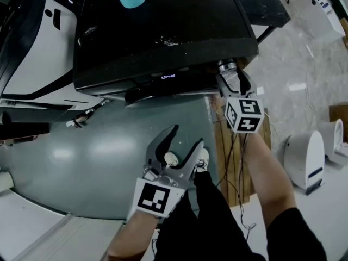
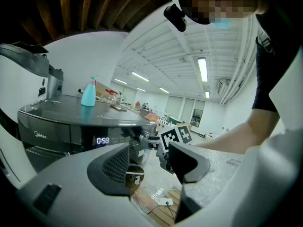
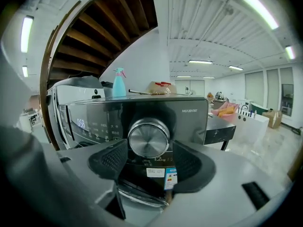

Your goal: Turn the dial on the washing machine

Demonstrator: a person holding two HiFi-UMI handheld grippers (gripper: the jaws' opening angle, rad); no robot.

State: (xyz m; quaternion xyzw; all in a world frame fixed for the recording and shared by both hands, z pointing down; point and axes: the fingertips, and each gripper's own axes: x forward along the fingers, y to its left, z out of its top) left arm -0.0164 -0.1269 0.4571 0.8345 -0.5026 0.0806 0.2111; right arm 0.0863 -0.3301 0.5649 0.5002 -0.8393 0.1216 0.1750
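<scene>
Right gripper (image 3: pixel 149 161), jaws apart, straddles round metal dial (image 3: pixel 148 138) on dark Midea washing machine (image 3: pixel 191 126); display (image 3: pixel 80 123) at nine o'clock reads 0:58.

Dial (image 3: pixel 148 138) brushed metal; washer (image 3: pixel 189 122) front glossy blk.

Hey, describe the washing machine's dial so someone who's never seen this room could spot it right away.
Find the dark washing machine with the turquoise spray bottle on top. On its glossy black control panel, right of the lit digits, sits the dial: a round brushed-metal knob, the only raised silver part among flat printed labels.
</scene>
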